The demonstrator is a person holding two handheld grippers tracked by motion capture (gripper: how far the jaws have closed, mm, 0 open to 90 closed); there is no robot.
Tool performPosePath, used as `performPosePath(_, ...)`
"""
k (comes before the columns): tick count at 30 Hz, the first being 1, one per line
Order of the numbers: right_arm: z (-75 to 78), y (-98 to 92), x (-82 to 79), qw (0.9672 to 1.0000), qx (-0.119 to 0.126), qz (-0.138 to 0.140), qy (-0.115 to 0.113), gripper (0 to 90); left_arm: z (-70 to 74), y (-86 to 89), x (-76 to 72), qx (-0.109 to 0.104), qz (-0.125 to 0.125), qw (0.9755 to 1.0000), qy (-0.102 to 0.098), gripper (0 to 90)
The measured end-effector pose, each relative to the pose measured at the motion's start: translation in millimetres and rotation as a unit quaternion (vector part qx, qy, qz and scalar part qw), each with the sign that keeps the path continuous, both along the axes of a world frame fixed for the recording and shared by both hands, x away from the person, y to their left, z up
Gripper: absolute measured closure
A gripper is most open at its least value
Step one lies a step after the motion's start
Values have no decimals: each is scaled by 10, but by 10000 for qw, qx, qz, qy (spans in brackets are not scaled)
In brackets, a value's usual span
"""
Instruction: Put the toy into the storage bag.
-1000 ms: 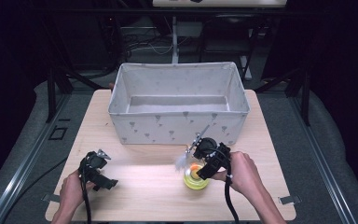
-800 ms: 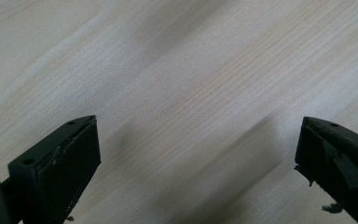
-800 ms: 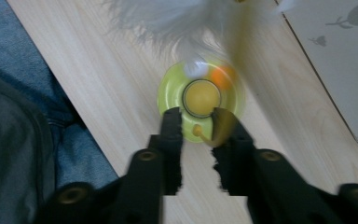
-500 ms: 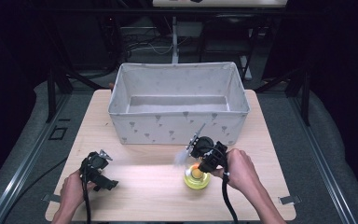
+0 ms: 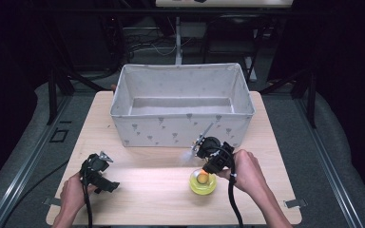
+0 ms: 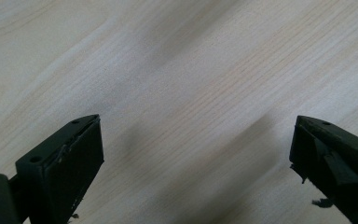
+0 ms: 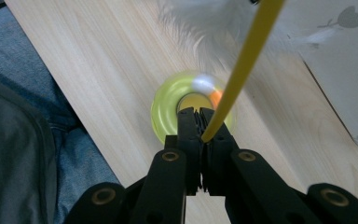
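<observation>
Near the front edge of the counter (image 5: 142, 190), right of its middle, your right tool (image 7: 200, 119) had its jaws pressed fully together on the lower end of a yellow stick (image 7: 244, 60). They had just been closing, and the stick's end sat pinched between the pads. From the grip the stick rose at a slant toward the fabric bin (image 5: 183, 126), with a white feather tuft (image 7: 200, 21) at its far end, close to the bin's front wall. Directly under your right tool lay a yellow-green ring (image 5: 203, 183), flat on the counter, with something orange at its centre; whether the tool touched the ring could not be told.

Your left tool (image 6: 193, 154) was near the front left corner of the counter, well apart from the ring and the stick. Its jaws stood wide open over bare wood and held nothing. In the high view your left hand (image 5: 73, 192) gripped that tool low over the counter.

The bin stood along the back edge, spanning most of the counter's width, its inside pale and shadowed.
</observation>
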State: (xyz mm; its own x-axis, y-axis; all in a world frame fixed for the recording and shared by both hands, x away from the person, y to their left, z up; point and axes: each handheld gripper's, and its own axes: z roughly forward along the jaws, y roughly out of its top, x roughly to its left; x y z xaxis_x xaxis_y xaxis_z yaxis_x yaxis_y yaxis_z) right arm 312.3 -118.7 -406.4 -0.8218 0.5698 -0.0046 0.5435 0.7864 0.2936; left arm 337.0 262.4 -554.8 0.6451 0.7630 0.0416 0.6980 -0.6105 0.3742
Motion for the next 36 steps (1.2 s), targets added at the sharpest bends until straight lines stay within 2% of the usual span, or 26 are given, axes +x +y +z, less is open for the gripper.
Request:
performPosePath(9, 25, 6, 49, 10000, 68, 33, 46, 881, -9, -22, -6, 73, 20, 10000, -4, 37)
performPosePath(19, 97, 51, 122, 9997, -146, 113, 158, 881, -23, -7, -3, 80, 15, 10000, 7, 23)
performPosePath(25, 167, 60, 166, 9993, -309, 144, 134, 881, -20, -12, -6, 50, 15, 10000, -40, 5)
performPosePath(26, 172, 59, 174, 9995, -250, 132, 155, 881, -20, -11, -5, 52, 12, 10000, -36, 5)
performPosePath(32, 251, 49, 243, 9993, -315, 139, 171, 882, -24, -5, -4, 55, 22, 10000, -32, 5)
performPosePath(36, 300, 38, 290, 9995, -250, 102, 179, 881, -21, -1, -2, 33, 35, 10000, -81, 5)
